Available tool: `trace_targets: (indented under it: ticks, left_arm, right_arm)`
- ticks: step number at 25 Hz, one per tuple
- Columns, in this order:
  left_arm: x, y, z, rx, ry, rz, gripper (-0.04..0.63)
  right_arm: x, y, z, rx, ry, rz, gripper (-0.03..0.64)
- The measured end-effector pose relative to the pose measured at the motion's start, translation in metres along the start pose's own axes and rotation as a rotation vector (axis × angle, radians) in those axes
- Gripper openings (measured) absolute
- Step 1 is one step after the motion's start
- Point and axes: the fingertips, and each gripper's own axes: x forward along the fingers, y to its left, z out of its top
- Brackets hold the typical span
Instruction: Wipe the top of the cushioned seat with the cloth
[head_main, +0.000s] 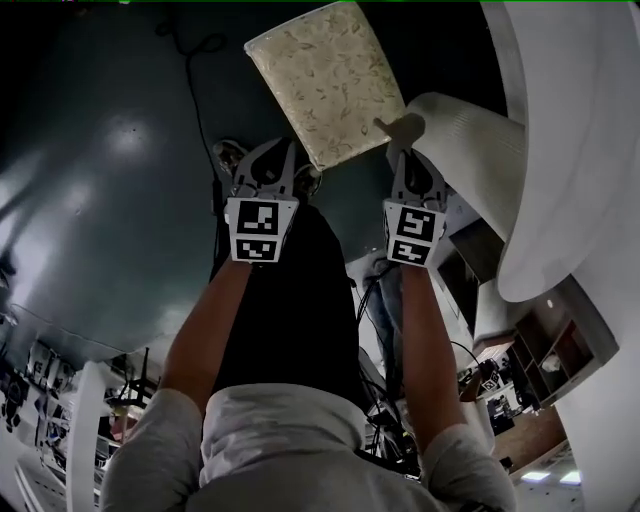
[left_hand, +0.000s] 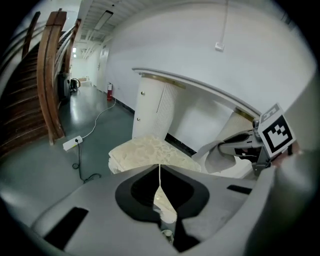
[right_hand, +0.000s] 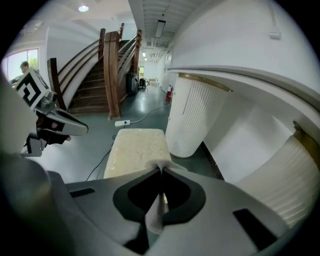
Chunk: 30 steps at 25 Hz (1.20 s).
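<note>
Right tool (right_hand: 161, 171) pinches pale cloth (right_hand: 156, 215); left tool (left_hand: 160, 167) closed, near cream, speckled, square seat (head_main: 325, 80).

Glossy dark grey-green floor (left_hand: 45, 165) bearing a white rectangular power strip (left_hand: 72, 143) with a trailing black cable (left_hand: 78, 162). Curved brown wooden staircase (right_hand: 102, 70) at rear. White ribbed cylindrical pillar (right_hand: 192, 117) beneath a curved white ledge (left_hand: 200, 87). Small red fire extinguisher (left_hand: 109, 91) beside the white wall (left_hand: 200, 40).
</note>
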Motion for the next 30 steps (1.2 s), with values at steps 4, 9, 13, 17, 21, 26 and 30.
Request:
trace_targets:
  ticks: [4, 9, 13, 17, 21, 26, 30]
  left_arm:
    - [0.013, 0.011, -0.021, -0.04, 0.02, 0.03, 0.021]
    - [0.029, 0.017, -0.04, -0.052, 0.043, 0.037, 0.021]
    - [0.038, 0.015, -0.058, -0.039, 0.082, 0.016, 0.021]
    - [0.037, 0.012, -0.066, -0.044, 0.083, 0.011, 0.02]
    - [0.035, 0.01, -0.071, -0.054, 0.082, 0.014, 0.02]
    - [0.037, 0.014, -0.072, -0.045, 0.08, 0.027, 0.018]
    - [0.035, 0.024, -0.073, -0.04, 0.08, 0.051, 0.018]
  right_arm:
    - [0.022, -0.018, -0.017, -0.046, 0.033, -0.074, 0.014]
    - [0.06, -0.041, -0.033, -0.203, 0.087, -0.168, 0.014]
    - [0.092, -0.029, -0.048, -0.285, 0.132, -0.105, 0.014]
    - [0.106, -0.015, -0.059, -0.421, 0.156, -0.019, 0.014]
    - [0.109, -0.001, -0.067, -0.428, 0.16, 0.064, 0.014]
    - [0.11, 0.027, -0.071, -0.442, 0.151, 0.152, 0.014]
    - [0.105, 0.056, -0.072, -0.457, 0.134, 0.21, 0.014]
